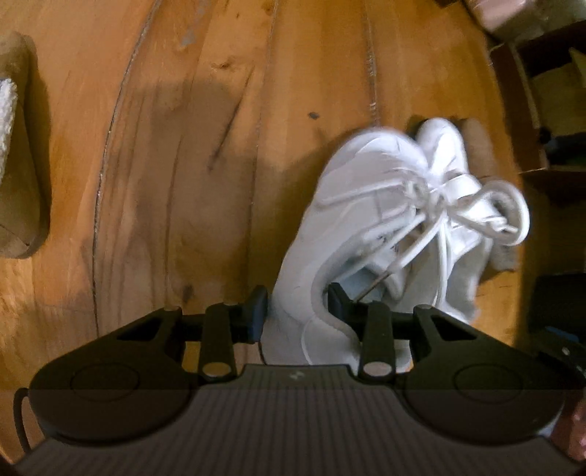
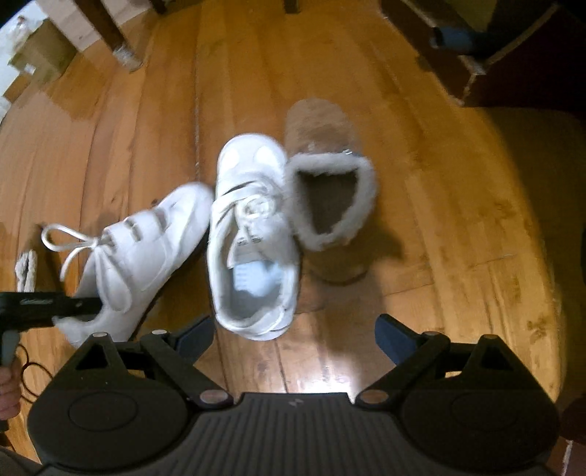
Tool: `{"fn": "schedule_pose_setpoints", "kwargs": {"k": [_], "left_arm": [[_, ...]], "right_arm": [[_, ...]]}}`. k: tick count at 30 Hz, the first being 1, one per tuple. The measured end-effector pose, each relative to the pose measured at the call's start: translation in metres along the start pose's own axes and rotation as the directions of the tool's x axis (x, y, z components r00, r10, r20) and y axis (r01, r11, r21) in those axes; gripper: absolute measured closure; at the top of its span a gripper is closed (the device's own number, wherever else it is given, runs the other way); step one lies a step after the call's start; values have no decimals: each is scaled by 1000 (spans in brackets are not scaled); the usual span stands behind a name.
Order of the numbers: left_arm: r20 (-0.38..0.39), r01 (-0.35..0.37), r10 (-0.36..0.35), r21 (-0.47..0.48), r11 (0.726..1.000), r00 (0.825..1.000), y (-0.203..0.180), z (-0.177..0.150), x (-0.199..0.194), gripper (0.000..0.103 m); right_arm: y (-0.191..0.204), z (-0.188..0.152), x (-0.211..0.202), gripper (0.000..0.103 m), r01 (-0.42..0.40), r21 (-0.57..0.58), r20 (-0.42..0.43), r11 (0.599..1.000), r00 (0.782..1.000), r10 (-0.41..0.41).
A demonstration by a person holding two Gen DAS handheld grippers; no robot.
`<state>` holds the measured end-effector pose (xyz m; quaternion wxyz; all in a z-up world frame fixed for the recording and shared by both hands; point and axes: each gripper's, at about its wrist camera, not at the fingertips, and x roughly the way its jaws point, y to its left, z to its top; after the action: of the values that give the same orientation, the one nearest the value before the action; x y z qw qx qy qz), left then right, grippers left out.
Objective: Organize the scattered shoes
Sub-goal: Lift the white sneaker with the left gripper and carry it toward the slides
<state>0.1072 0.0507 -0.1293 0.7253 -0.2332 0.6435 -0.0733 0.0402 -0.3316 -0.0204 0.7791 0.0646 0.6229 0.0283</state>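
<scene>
**Gripping one white sneaker beside its mate on a wood floor**

Surrounding the work area is a wood plank floor (image 2: 421, 227). In the right wrist view, a tan fur-lined boot (image 2: 329, 197) stands just right of the second white sneaker (image 2: 249, 241), touching or nearly touching it along the sneaker's right side. Far right, a dark wooden shelf unit (image 2: 487, 55) sits at floor level; a blue item (image 2: 454, 36) lies in its lower compartment, too blurred to identify. Far left, cardboard boxes (image 2: 40, 55) and a dark furniture leg (image 2: 117, 33) stand well apart from the shoes. In the left wrist view, another tan fur-lined boot (image 1: 18, 157) lies at the far left edge, well apart from the sneakers.

The left gripper (image 1: 296, 311) is pressed onto the heel collar of the first white sneaker (image 1: 351, 227): one finger sits outside the collar, the other inside the opening. This sneaker lies tilted, its toe against the second sneaker's left side, laces (image 2: 73, 241) trailing left on the floor. The same gripper enters the right wrist view at the left edge.

The right gripper (image 2: 295, 329) is spread wide and holds nothing. It sits near the heel of the second sneaker, which stands upright with its toe pointing far and a pale blue insole (image 2: 252, 278) visible inside its opening.
</scene>
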Motion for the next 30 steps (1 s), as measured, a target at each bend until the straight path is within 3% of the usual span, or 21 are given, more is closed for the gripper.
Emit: {"fn": "schedule_pose_setpoints", "kwargs": {"k": [6,14,17,23,30], "left_arm": [[94,-52,40,132,990,995,-28,-6,-24,68],[23,22,-24,89,996,999,-16,-12,-31,68],[21,-2,-2,166,986,1000,-25,-29,-42,68],[-52,66,-57,193,979,997,-27,-62,-52,67],[-93,121,-94,346,930,991,-66,-108,-71,67]], "right_arm": [[-30,-3,-15,8,-12,61,23,998,1000,11],[-42,-5,-10,8,3,75,-2,997,1000,-3],[-39,-6,-11,8,4,62,-8,998,1000,-3],[-45,-14,-23,8,5,44,-5,999,1000,-5],[-68,-23,-41,8,21,73,10,997,1000,-22]]}}
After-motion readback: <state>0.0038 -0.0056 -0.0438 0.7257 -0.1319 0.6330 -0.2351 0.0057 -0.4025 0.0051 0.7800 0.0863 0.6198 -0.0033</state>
